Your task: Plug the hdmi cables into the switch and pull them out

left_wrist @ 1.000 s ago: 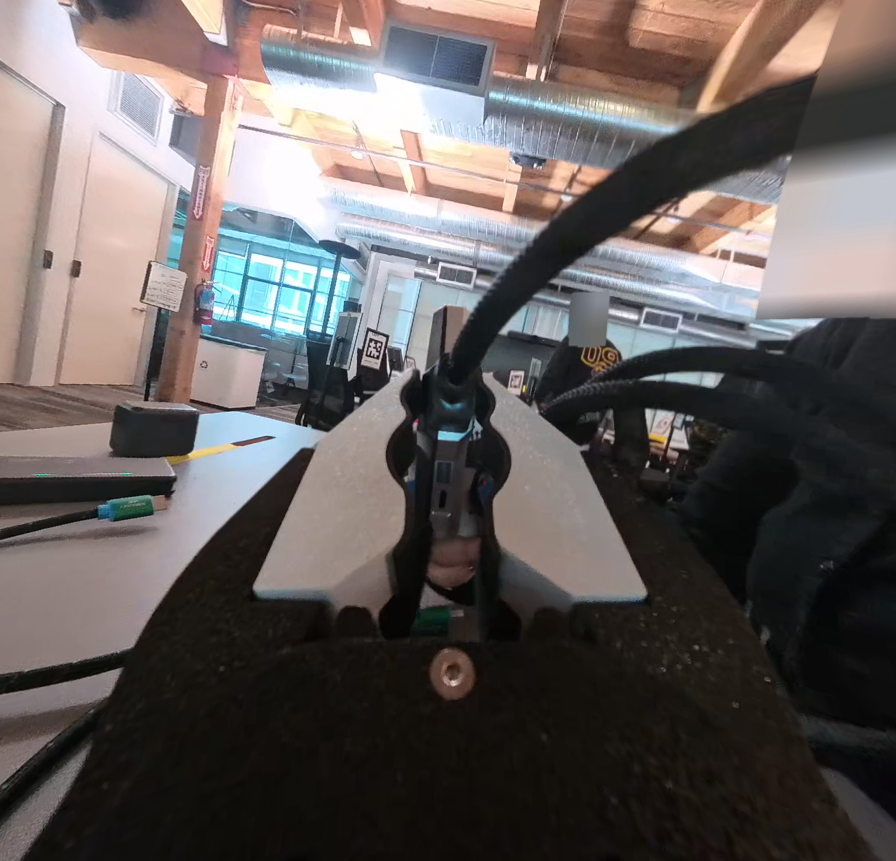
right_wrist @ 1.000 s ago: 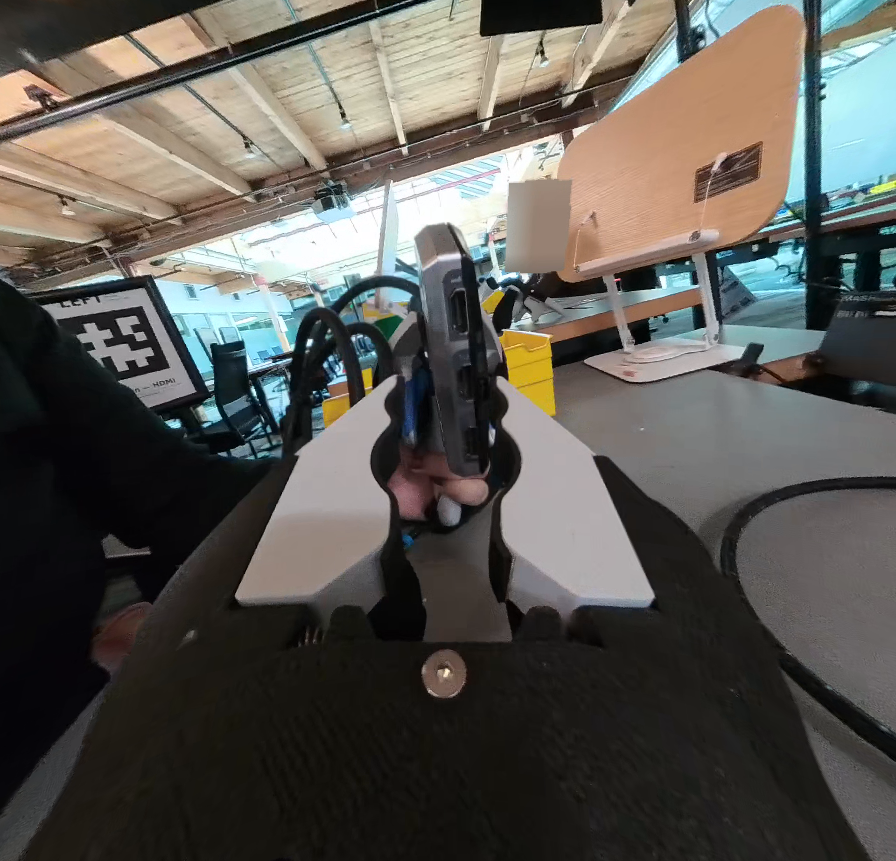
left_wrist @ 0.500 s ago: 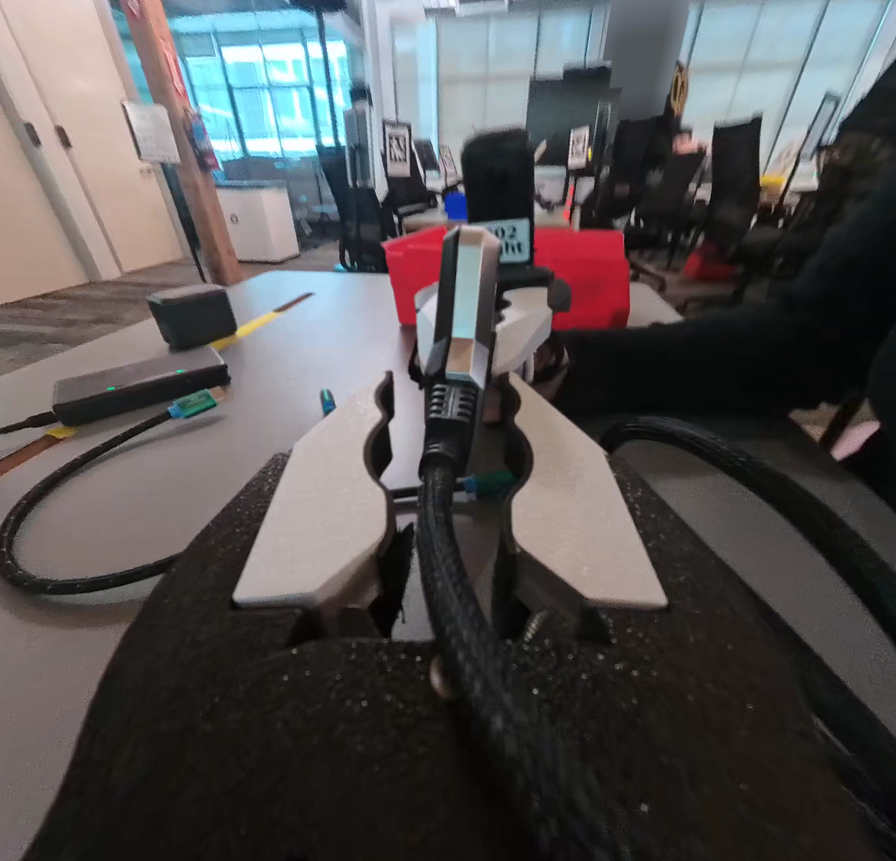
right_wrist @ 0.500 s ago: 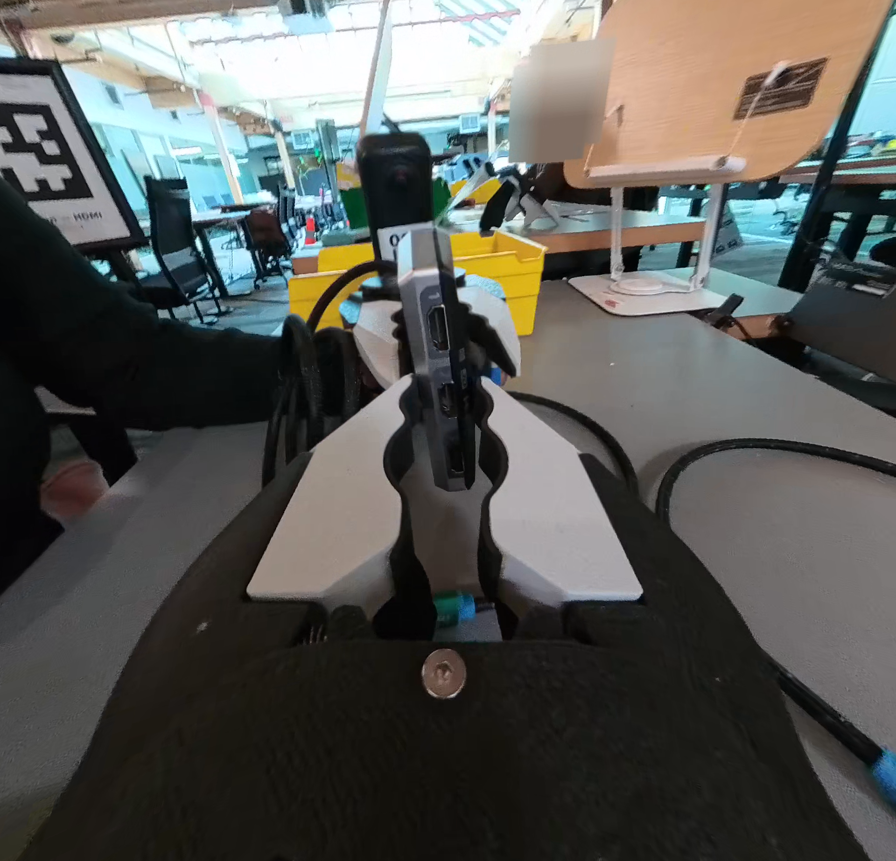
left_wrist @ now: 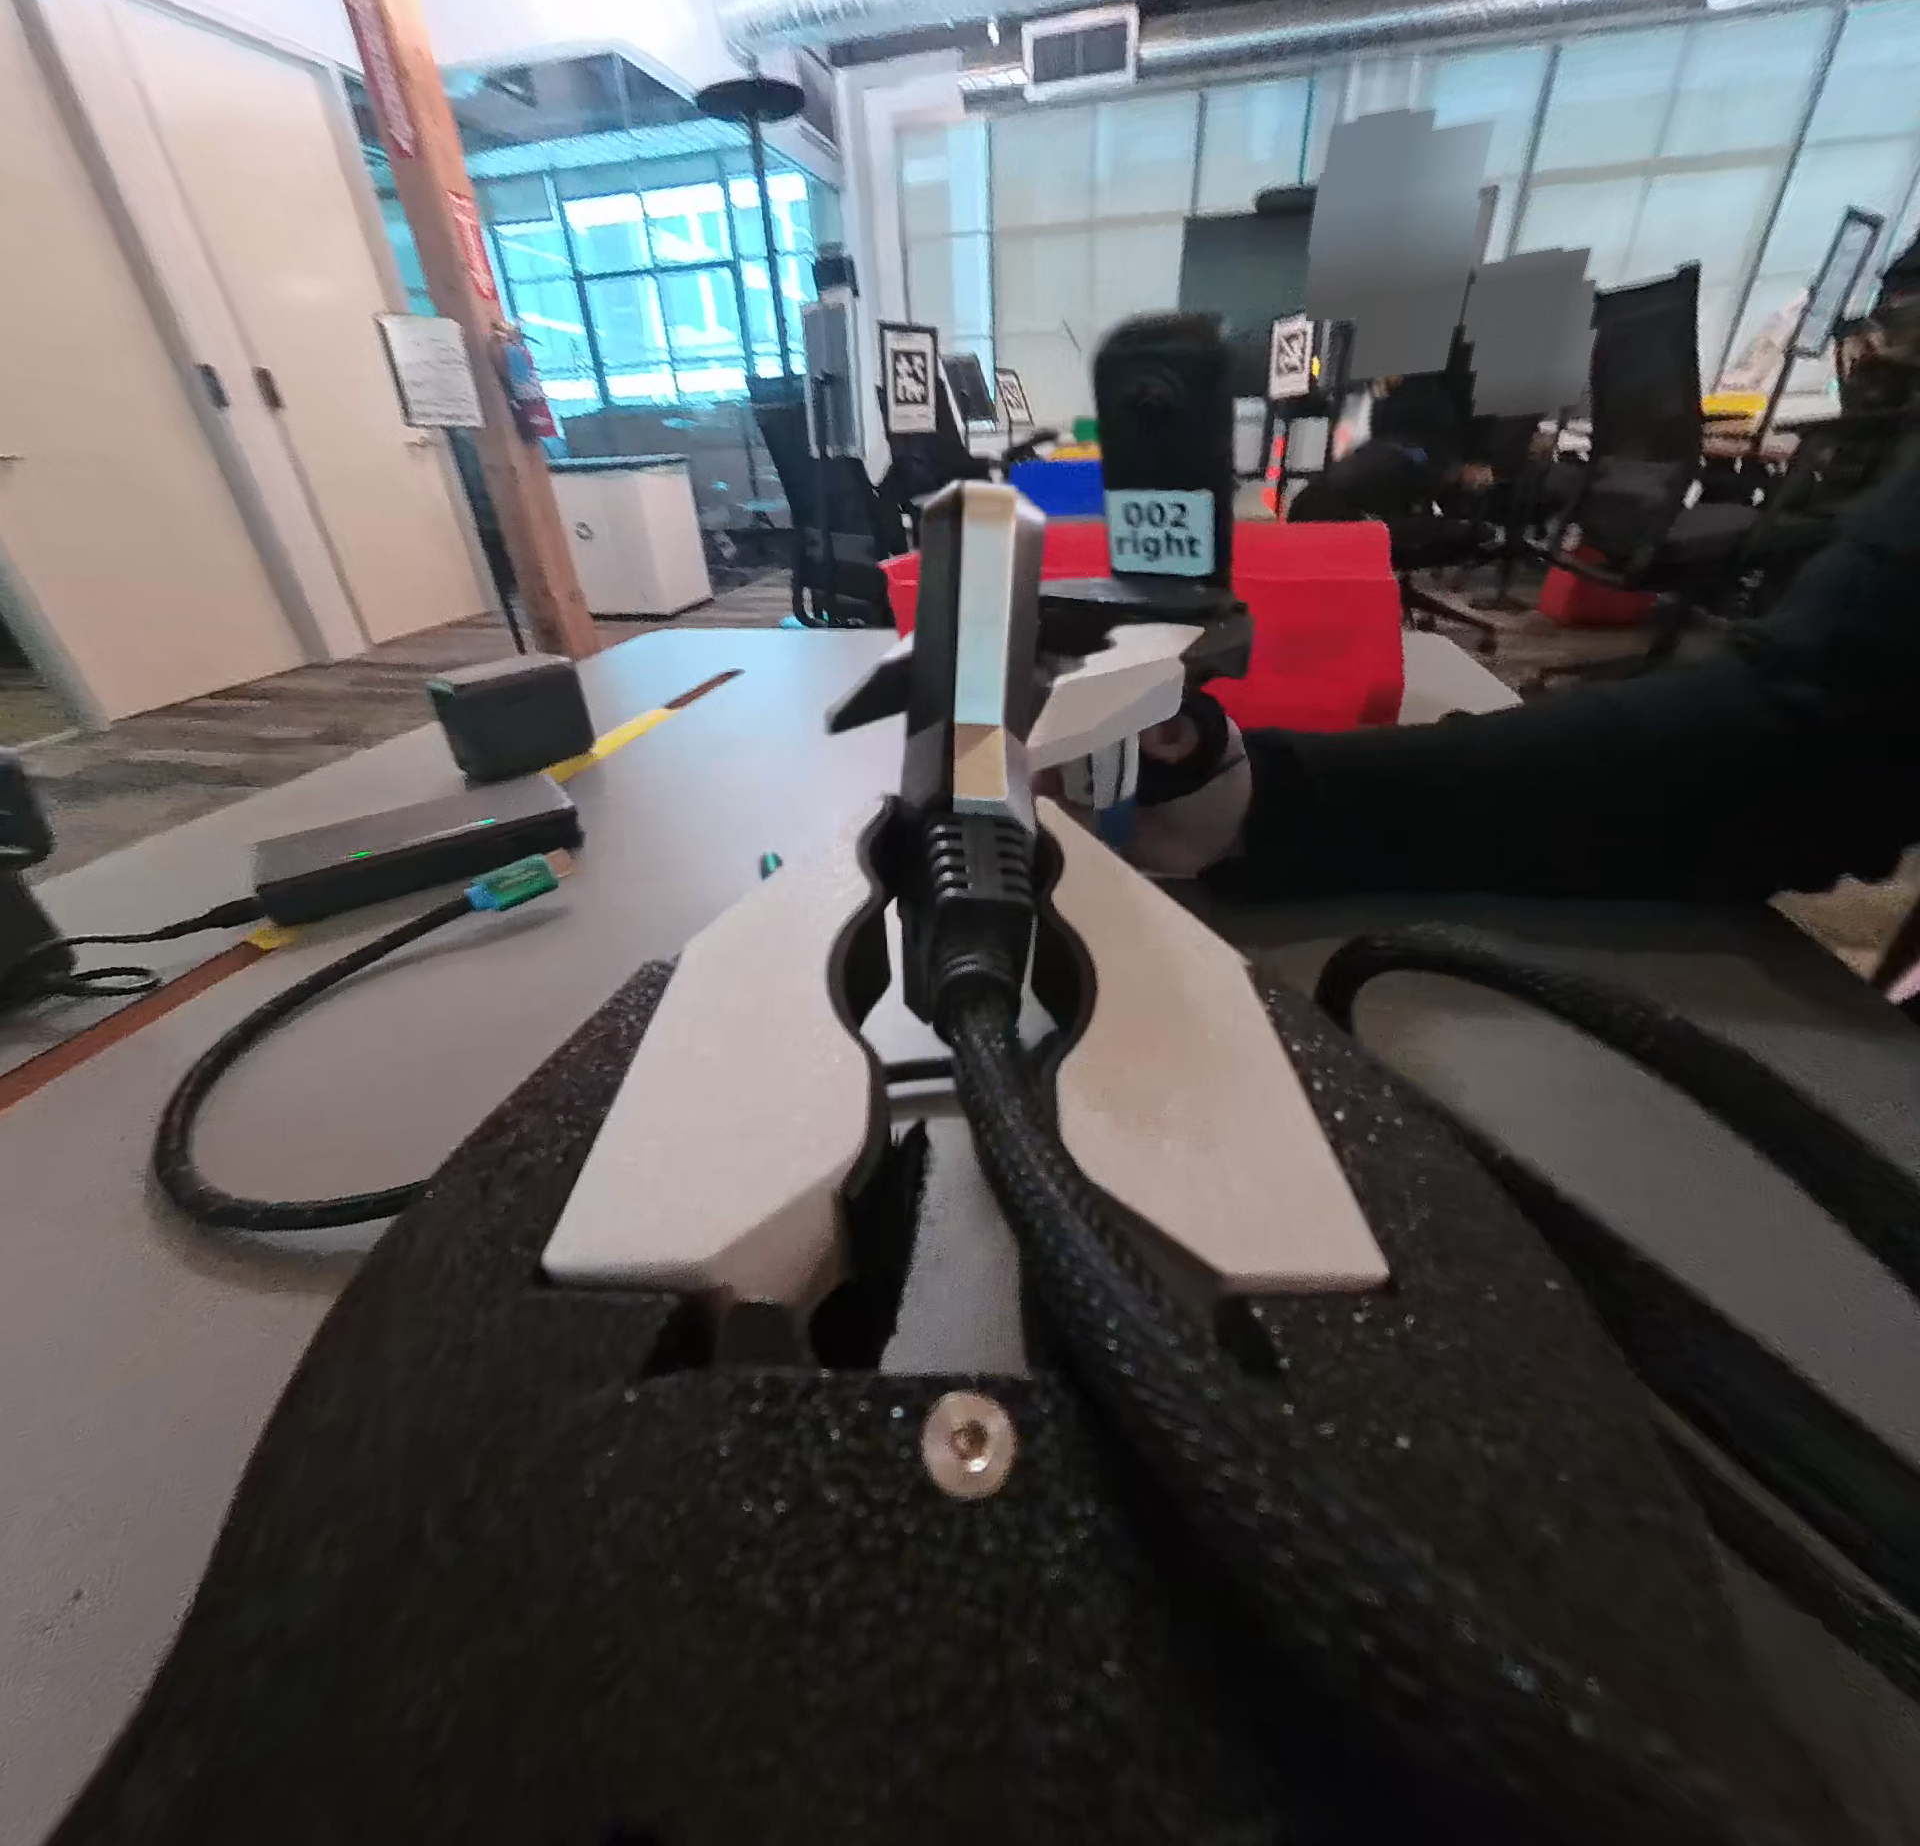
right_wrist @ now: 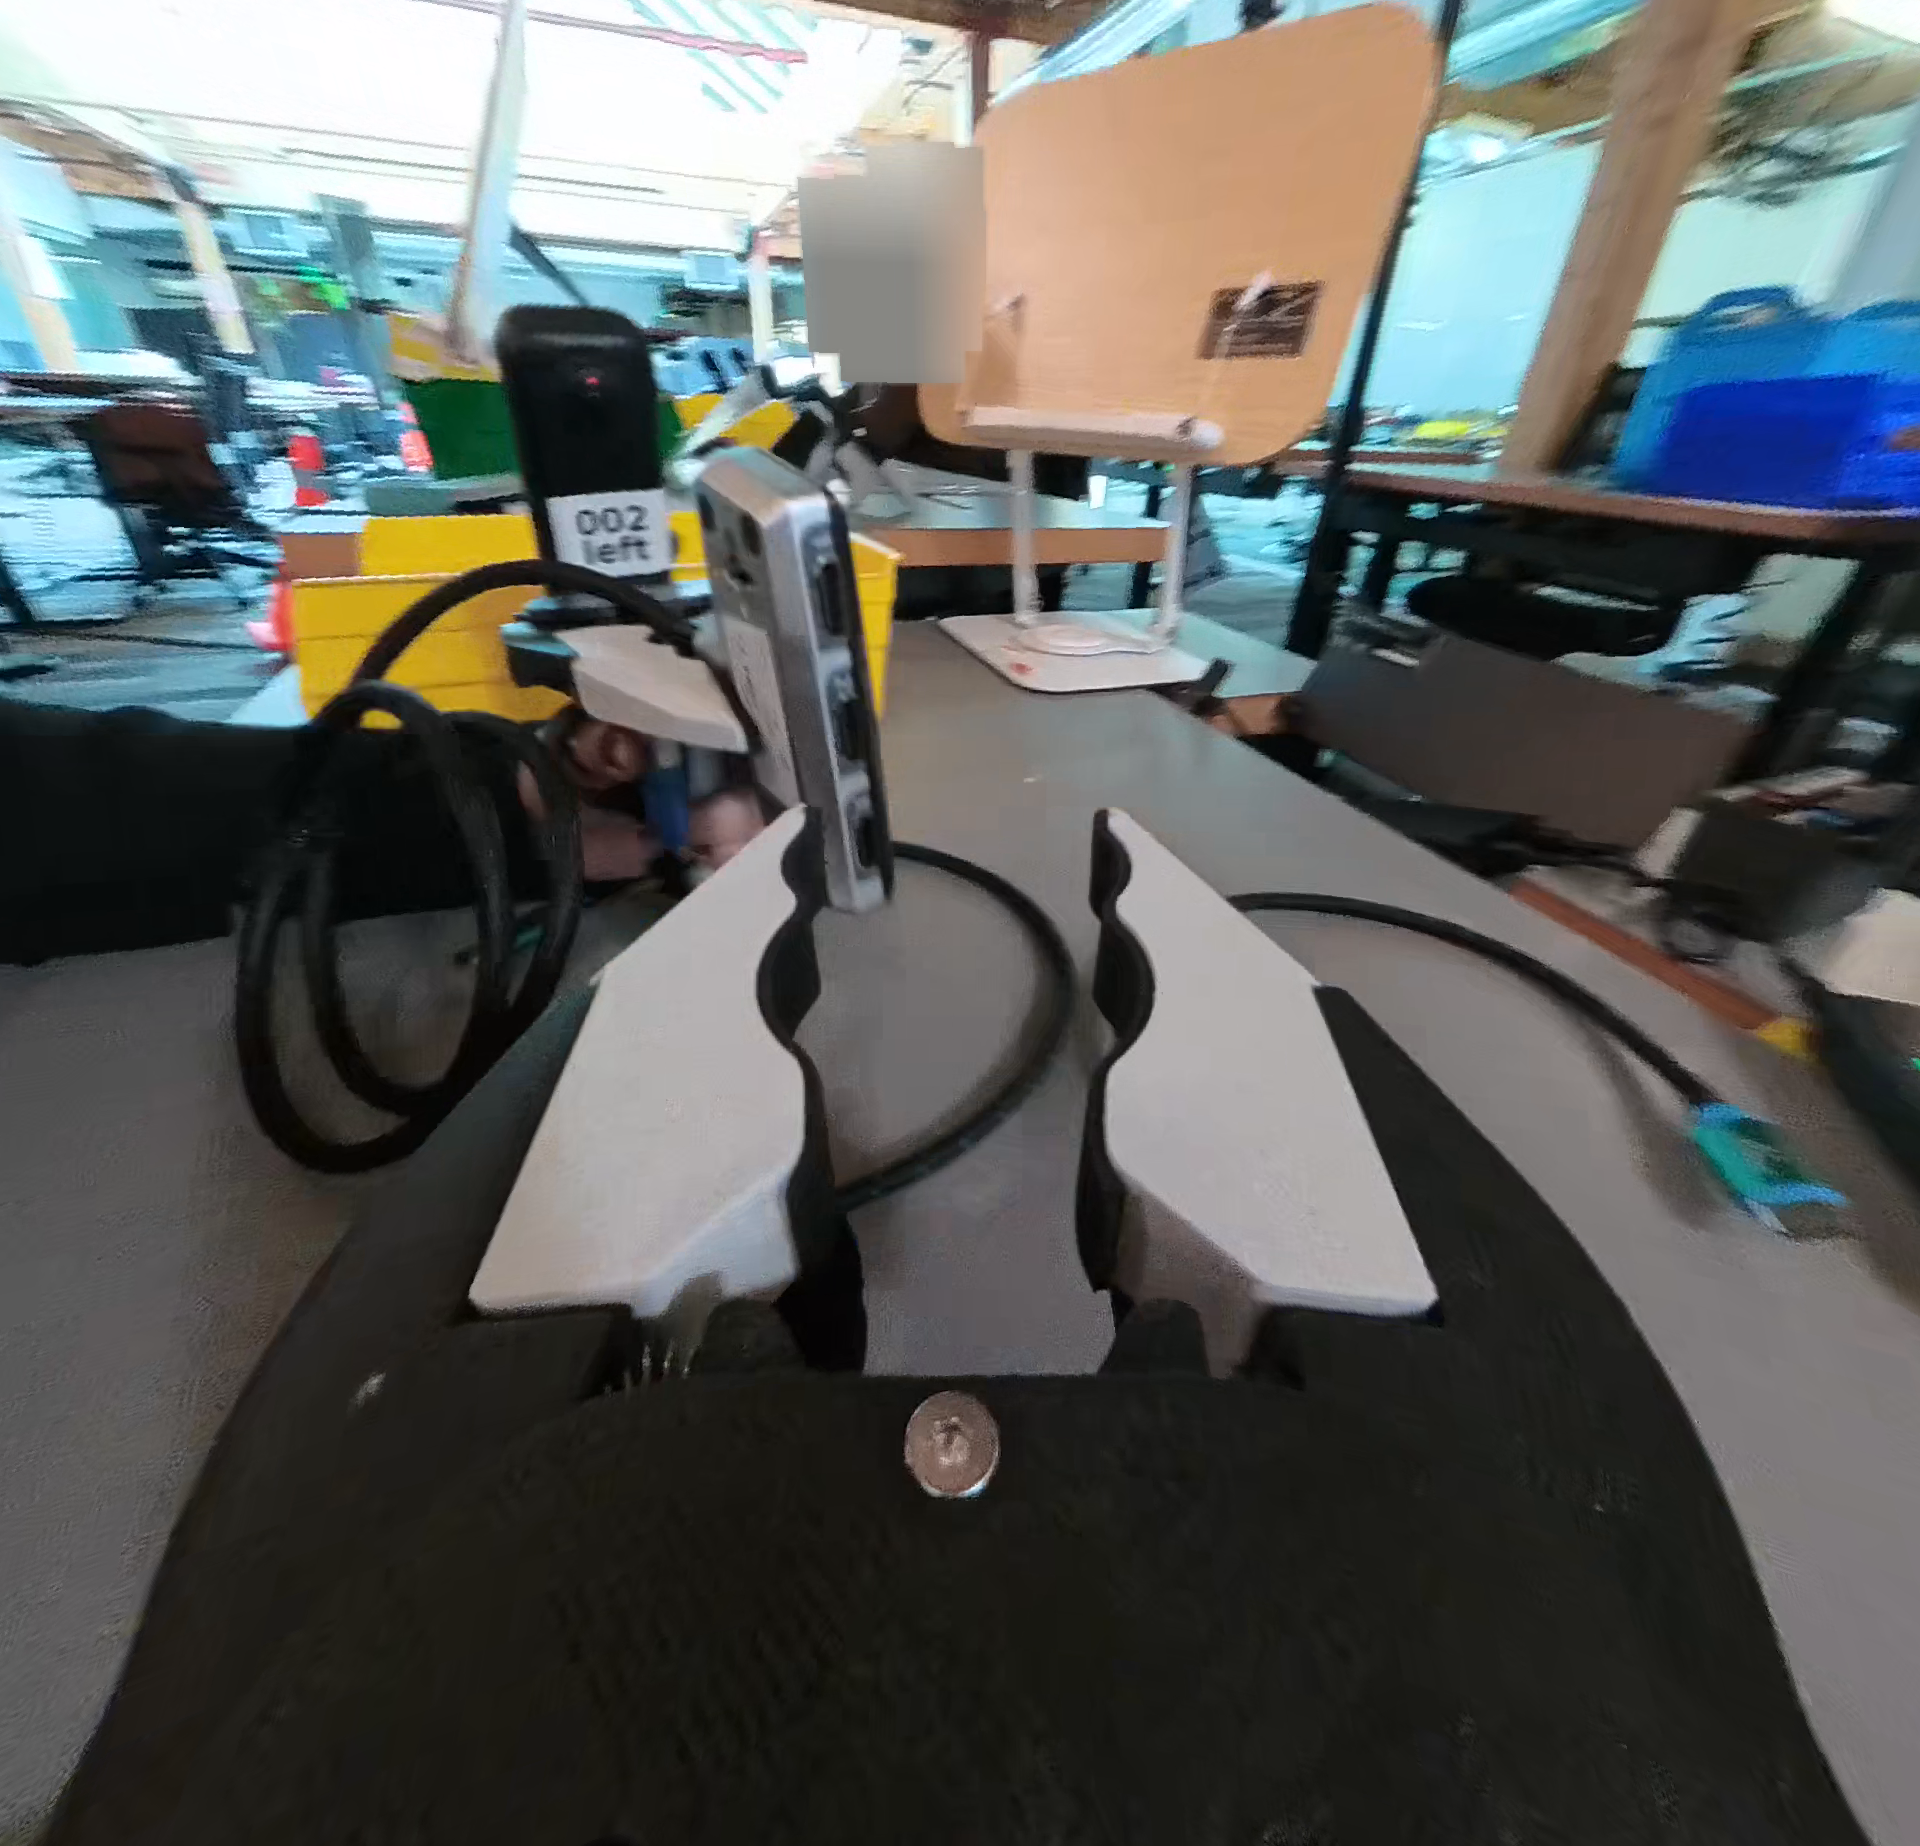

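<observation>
My left gripper (left_wrist: 966, 830) is shut on the black plug (left_wrist: 971, 887) of a braided HDMI cable (left_wrist: 1101, 1256) that runs back over the gripper body. The plug sits in the grey switch (left_wrist: 977, 643), which stands up edge-on just past my fingertips. My right gripper (right_wrist: 951, 825) is open and empty, with its jaws wide apart. In the right wrist view the switch (right_wrist: 805, 674) tilts above the table just beyond my left fingertip, its row of ports facing me. The left gripper (right_wrist: 649, 684) shows behind it, and the right gripper's fingers (left_wrist: 1117, 690) flank the switch in the left wrist view.
A dark flat box (left_wrist: 416, 846), a small black box (left_wrist: 509, 716) and a green-tipped cable (left_wrist: 514, 882) lie on the grey table (left_wrist: 208, 1225) at left. A red bin (left_wrist: 1309, 612) stands behind. Cable coils (right_wrist: 405, 923), a yellow bin (right_wrist: 416, 601), a wooden board stand (right_wrist: 1195, 238) and another green plug (right_wrist: 1756, 1162) also show. Left tips to right tips: about 5 centimeters.
Both grippers have tipped down from facing the ceiling to level over the table. My right gripper has opened, let go of the switch and drawn back. My left gripper still holds the plug.
</observation>
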`<state>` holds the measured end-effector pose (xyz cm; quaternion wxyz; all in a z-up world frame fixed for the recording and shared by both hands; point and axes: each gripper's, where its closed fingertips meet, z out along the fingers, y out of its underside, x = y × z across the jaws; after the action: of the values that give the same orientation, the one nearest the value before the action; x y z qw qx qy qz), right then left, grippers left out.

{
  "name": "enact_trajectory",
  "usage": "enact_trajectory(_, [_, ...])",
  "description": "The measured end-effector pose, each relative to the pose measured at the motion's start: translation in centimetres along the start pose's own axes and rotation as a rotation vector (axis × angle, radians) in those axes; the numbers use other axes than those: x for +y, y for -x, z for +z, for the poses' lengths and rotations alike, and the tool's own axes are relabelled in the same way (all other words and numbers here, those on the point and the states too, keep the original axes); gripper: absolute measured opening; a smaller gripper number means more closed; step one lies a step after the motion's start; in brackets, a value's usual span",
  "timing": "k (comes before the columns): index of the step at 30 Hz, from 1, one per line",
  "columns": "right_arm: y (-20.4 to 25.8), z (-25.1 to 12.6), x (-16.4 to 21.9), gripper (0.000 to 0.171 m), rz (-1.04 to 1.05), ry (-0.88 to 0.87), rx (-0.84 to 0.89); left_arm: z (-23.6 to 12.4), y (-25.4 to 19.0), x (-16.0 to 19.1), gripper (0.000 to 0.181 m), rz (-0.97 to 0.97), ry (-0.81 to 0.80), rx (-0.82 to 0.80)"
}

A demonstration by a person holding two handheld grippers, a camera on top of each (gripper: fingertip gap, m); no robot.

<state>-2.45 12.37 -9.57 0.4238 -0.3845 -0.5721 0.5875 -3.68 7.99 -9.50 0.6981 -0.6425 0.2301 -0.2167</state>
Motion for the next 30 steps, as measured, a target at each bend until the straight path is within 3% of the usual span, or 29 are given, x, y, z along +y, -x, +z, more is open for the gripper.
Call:
enact_trajectory(5, [-1.8,-1.7,2.1,0.042,-0.060,0.123,0.067,-2.0,2.0,-1.6,0.021,-0.080,-0.141,-0.076])
enact_trajectory(14, [2.1,-1.0,4.2,0.031,-0.152,0.270,-0.093,-2.9,2.8,-2.3,0.021,-0.144,-0.223,-0.077])
enact_trajectory(24, [2.5,-1.2,4.8,0.026,-0.007,0.321,-0.124,-3.7,3.1,-3.0,0.021,-0.202,-0.297,-0.050])
enact_trajectory(30, [2.9,-0.4,3.0,0.030,0.005,0.218,-0.103,-4.1,2.5,-3.7,0.020,-0.227,-0.340,0.009])
